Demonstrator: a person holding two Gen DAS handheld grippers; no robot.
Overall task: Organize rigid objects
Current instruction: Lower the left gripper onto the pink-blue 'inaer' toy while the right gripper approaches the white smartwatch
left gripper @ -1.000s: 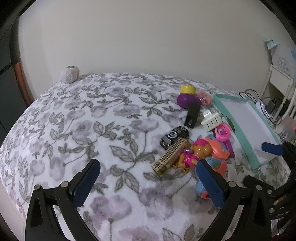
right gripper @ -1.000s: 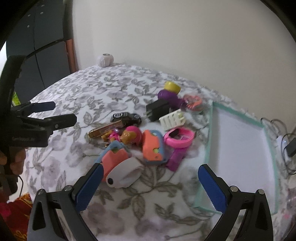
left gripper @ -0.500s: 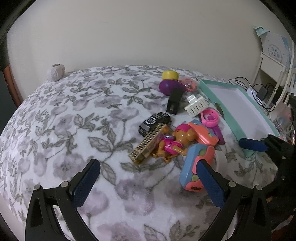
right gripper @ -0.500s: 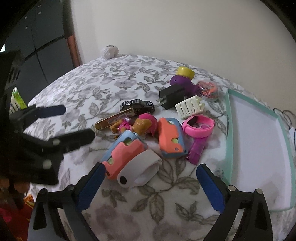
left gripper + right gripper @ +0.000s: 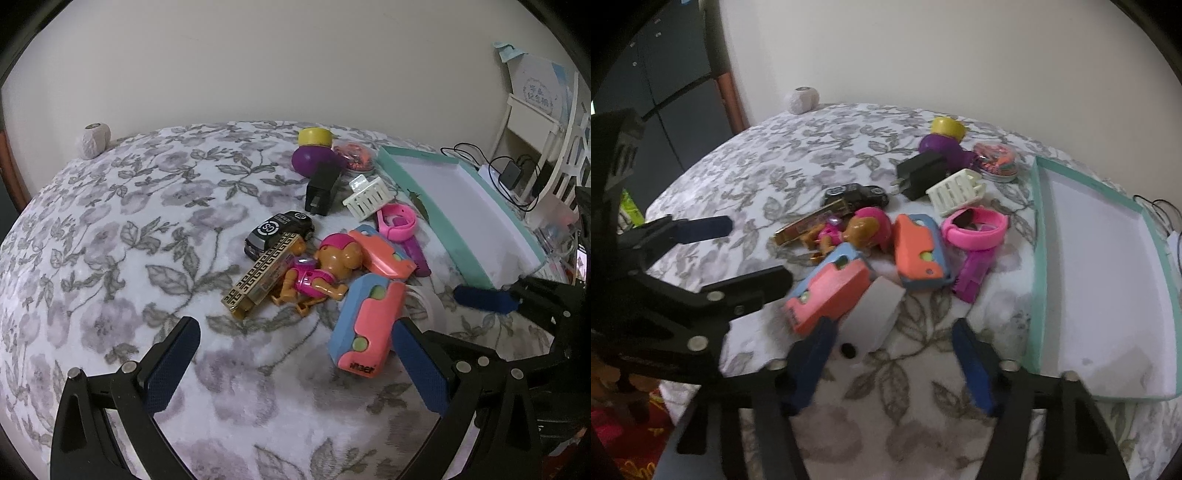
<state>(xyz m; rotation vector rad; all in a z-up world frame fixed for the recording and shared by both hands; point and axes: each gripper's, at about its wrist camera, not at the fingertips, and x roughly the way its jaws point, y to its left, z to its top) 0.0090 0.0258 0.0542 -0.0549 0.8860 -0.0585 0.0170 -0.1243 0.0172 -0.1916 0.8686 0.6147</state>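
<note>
Black toy car (image 5: pixel 279 232) reads "CS"; left gripper (image 5: pixel 295 354) gapes, right gripper (image 5: pixel 894 354) closing around white piece (image 5: pixel 872 320)

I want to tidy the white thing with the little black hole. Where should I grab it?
Probably by its two long flat sides, coming from the near end. The white block lies lengthways toward the right tool, whose jaws are closing around it; the salmon-and-blue toy crowds its left.

Both grippers share one build. The left gripper (image 5: pixel 295 354) has matte black angular arms with round silver screw heads, and flat fingers (image 5: pixel 170 365) faced in dark blue, finely textured pads. The right gripper (image 5: pixel 892 363) matches it, with black frame, silver screws and blue fingers (image 5: pixel 973 369).
</note>
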